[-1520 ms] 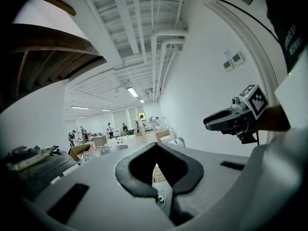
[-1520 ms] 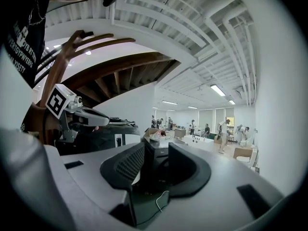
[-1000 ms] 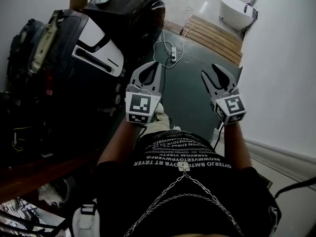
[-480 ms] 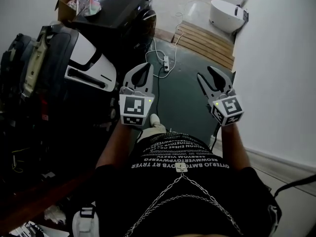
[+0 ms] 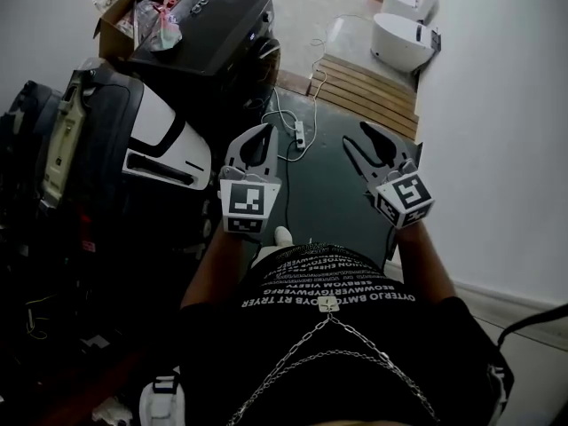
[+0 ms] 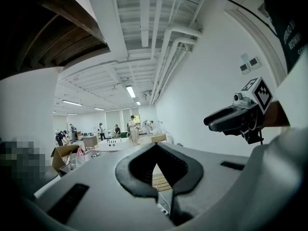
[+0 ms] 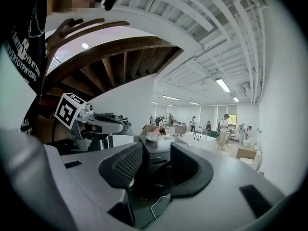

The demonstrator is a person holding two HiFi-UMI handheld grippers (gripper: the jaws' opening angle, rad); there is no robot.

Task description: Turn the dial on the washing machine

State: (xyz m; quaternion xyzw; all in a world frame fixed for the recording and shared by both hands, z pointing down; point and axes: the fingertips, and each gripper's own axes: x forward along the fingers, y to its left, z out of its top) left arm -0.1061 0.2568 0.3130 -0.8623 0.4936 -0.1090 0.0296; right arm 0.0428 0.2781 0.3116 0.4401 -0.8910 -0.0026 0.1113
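My left gripper (image 5: 264, 132) is closed and empty; my right gripper (image 5: 357, 135) is half open, holding nothing. The washer (image 5: 213, 34) sits ahead, well apart from both.

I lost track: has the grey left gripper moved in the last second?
Yes, forward: the white power strip, earlier ahead of the grey left gripper, now lies level with its tips.
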